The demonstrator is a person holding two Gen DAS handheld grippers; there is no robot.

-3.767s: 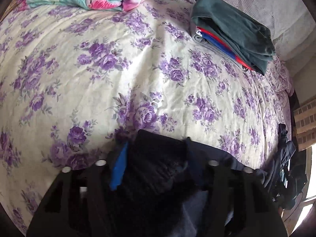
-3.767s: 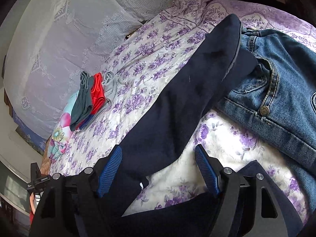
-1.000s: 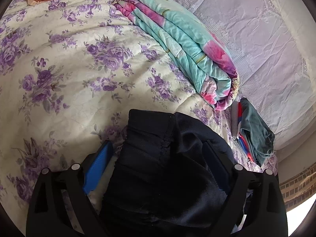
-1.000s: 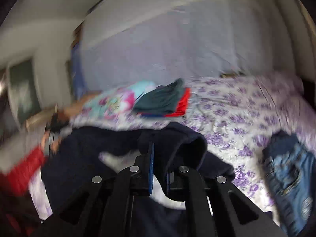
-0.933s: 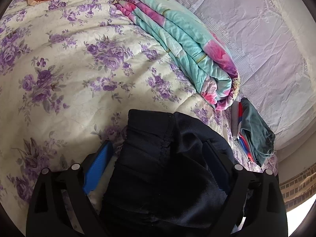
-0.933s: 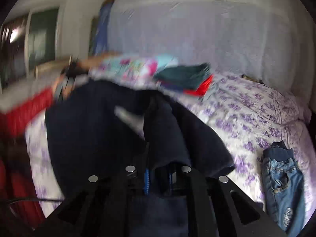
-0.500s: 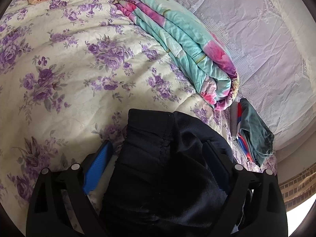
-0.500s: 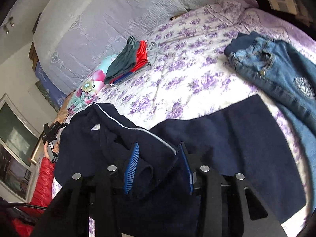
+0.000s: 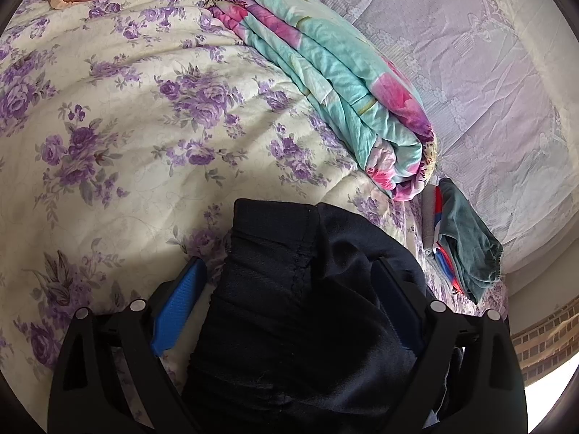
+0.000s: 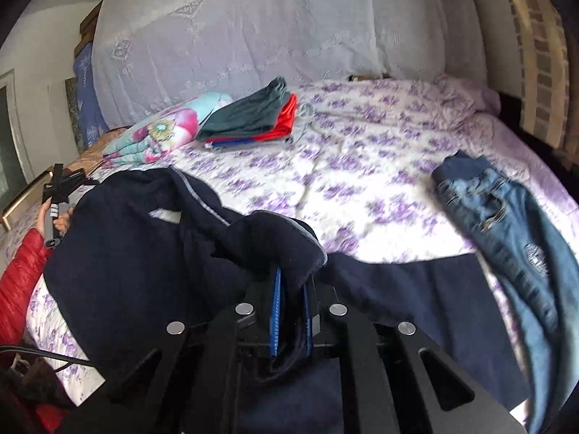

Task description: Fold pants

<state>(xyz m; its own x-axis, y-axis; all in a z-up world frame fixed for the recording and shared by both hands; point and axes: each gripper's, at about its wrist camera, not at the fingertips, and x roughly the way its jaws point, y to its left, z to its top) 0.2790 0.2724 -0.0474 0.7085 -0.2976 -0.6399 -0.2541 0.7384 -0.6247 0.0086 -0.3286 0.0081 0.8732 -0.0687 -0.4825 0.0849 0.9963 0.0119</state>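
Dark navy pants lie bunched on the floral bed sheet, with one leg spread flat to the right. In the left wrist view the waistband end of the pants lies between the wide-apart fingers of my left gripper. Its left blue pad stands clear of the cloth, and cloth covers the right pad. My right gripper is closing, its blue pads nearly together with a raised fold of the navy cloth pinched between them.
A folded teal and pink quilt lies at the head of the bed. Beside it sits a stack of folded clothes with a green piece on top. Blue jeans lie at the right. A hand and red sleeve are at the left.
The right gripper swung down over the bed, opened over the navy pants and has closed again on a fold of them. The left gripper's view is unchanged.
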